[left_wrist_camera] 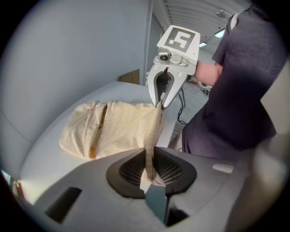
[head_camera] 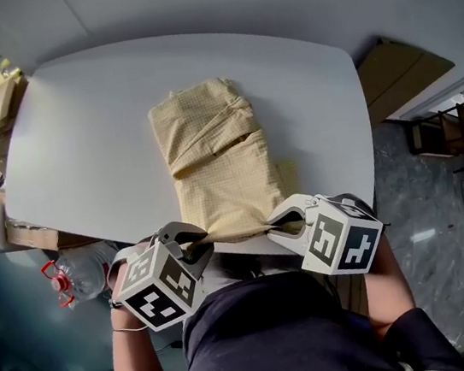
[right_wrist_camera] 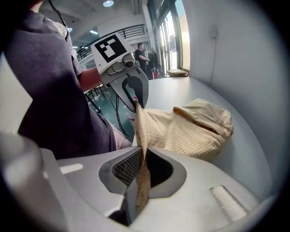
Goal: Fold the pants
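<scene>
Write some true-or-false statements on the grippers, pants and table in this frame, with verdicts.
1. The left gripper and right gripper both pinch the near edge of the pants. True.
2. The pants are blue. False: they are pale yellow with a fine check.
3. A bottle stands on the table. False: it sits off the table, past its left edge.
4. The far end of the pants lies on the table. True.
</scene>
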A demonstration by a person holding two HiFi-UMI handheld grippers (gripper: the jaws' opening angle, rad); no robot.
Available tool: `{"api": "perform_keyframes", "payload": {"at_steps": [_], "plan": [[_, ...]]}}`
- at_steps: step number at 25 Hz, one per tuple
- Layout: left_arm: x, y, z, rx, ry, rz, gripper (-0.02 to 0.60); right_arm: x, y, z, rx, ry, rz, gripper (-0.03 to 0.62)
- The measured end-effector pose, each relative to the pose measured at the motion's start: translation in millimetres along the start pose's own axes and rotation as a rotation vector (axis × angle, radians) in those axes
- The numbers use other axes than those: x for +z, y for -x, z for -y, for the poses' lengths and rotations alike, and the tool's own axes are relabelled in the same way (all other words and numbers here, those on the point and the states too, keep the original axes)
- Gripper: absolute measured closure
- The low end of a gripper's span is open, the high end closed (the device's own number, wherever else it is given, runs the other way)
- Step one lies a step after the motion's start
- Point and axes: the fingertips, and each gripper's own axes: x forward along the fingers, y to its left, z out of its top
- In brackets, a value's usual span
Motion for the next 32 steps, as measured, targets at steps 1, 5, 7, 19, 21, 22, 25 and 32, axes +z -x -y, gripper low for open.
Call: {"api": "perform_keyframes", "payload": {"at_steps": [1,5,7,19,21,22,25,32], "plan": [[3.8,5.0,-5.9,0.008,-0.011,0.007,0.525,5.0,3.8,3.8,-0.012,0.002,0.008,0.559],[13.1,20.1,-30.2,0.031,-0.053,0.017,0.525,25.4,14.7,26.7,-0.080,0.011,0.024,0.559],[19.3,26.1,-44.9,0.049,-0.070,0.024,0.525,35.3,21.4,43.1,-0.120,0.020,0.026,0.559],[51.9,59.1,-157.0,0.171,-0.046,0.066,0.525,104.2,50.6,160.1,-0.346,0.063,0.062,0.560],[54.7,59.6,-173.2,0.170,-0.019,0.083,0.525,111.3,51.2,176.9,-0.362,0.053,0.075,0.560],[56.1,59.3,-181.2,0.168,-0.009,0.091,0.525,114.0,51.1,185.4,-0.369,0.046,0.081,0.560],[57.3,57.1,-205.3,0.169,0.013,0.104,0.523,121.7,48.4,209.8,-0.393,0.039,0.088,0.560],[47.8,34.1,-267.6,0.211,0.088,0.094,0.523,128.4,21.4,269.3,-0.419,0.012,0.135,0.560]]}}
